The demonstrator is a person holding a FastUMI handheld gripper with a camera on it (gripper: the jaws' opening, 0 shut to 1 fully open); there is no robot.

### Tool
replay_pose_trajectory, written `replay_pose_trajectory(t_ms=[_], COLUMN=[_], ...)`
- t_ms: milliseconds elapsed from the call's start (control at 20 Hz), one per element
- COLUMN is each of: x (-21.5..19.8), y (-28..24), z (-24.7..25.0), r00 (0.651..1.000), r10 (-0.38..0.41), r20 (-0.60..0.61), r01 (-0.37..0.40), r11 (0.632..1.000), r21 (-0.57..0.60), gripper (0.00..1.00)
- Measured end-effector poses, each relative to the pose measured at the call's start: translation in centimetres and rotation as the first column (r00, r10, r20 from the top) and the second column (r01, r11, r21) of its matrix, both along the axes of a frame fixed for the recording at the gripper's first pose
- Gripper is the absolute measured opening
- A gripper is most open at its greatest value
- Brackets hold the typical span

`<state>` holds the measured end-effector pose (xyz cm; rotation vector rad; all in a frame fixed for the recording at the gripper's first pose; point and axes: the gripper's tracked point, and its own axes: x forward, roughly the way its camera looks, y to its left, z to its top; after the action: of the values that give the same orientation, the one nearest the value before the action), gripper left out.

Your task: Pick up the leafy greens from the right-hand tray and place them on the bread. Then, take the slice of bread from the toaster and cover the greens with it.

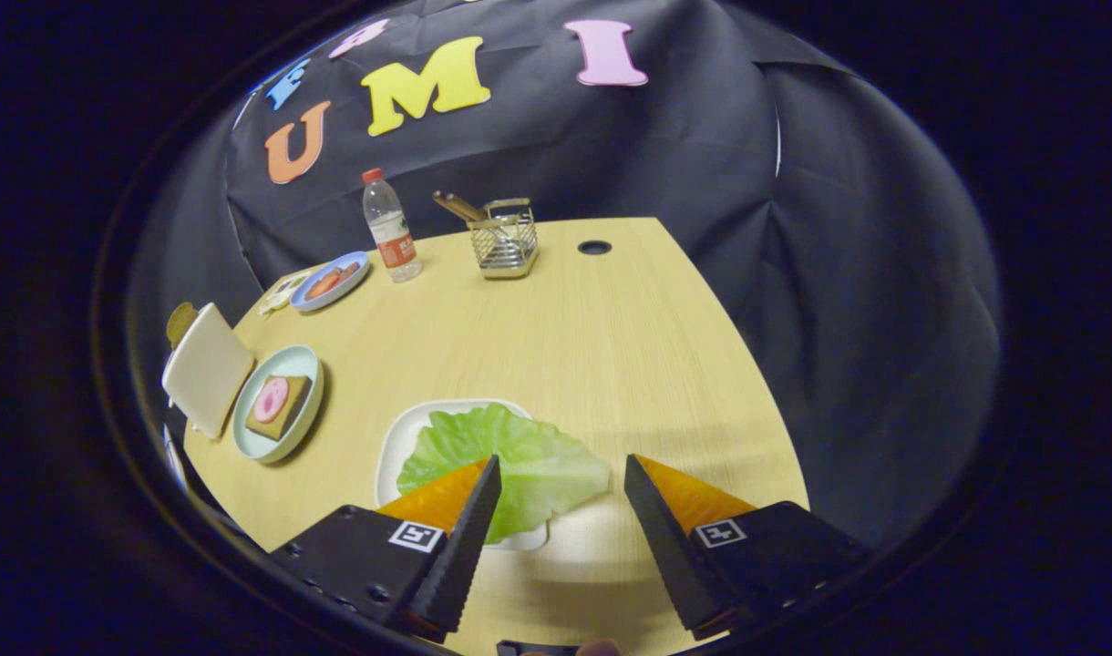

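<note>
Hovering over a wooden table (602, 328), the gripper (562, 474) holds its fingers spread wide with nothing between them, above a lettuce leaf (519, 456) that lies on a white tray (394, 446) just ahead of and partly under the left finger. The first step, picking up the greens, looks to be in hand and not yet done. Beyond the fingers to the left, a pale plate (287, 364) carries a slice of bread (287, 412) topped with a pink round of meat. Just beside it stands a toaster (208, 369). Farther off are a blue dish (330, 281), a water bottle (390, 228) and a wire basket (506, 241). The next move likely calls for shifting left, dropping down and closing on the leaf's edge.
</note>
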<state>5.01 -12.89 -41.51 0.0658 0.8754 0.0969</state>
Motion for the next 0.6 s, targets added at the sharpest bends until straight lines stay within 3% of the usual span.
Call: replay_pose_trajectory(t_ms=[350,600], x=[1.2,2.2], y=[0.4,0.9], z=[-3.3,-1.8], r00=[0.997,0.998], r10=[0.011,0.057], r20=[-0.072,-0.02], r01=[-0.008,-0.058], r11=[0.999,0.997], r21=[0.042,-0.05], gripper=[0.85,0.35])
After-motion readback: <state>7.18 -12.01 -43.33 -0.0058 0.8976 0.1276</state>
